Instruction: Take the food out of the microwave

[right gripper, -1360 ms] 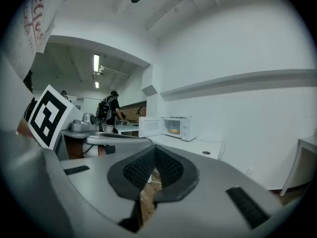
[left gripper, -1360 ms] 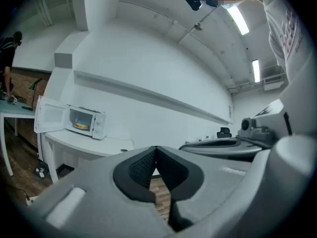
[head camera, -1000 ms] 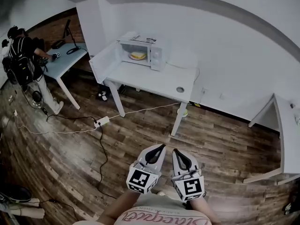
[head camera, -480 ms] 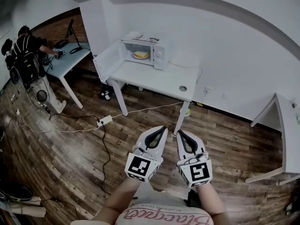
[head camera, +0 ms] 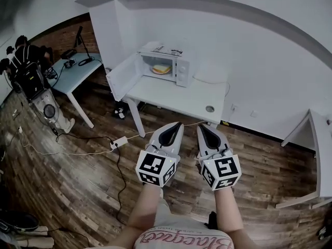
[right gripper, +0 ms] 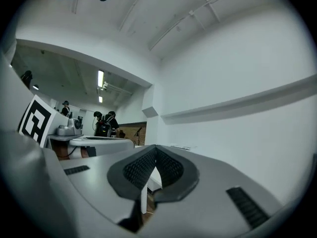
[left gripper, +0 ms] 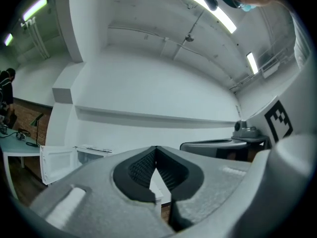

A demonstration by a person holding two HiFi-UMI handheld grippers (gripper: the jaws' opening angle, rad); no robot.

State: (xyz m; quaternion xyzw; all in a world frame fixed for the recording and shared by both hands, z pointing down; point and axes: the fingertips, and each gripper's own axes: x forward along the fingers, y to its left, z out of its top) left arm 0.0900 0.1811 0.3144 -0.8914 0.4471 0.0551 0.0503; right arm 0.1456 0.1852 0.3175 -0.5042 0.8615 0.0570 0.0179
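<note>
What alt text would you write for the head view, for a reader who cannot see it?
The left gripper and right gripper, both shut and empty, point across a wood floor toward a white table. On it a microwave stands with its door open and yellow food inside. Another person stands at a desk, far left.

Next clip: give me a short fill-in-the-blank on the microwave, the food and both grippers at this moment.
1. The door of the microwave stands ____.
2. The food lies ____ the microwave.
3. The microwave stands on a white ____.
4. The left gripper and the right gripper both have their jaws ____, with nothing between them.

Missing words: open; inside; table; shut.
</note>
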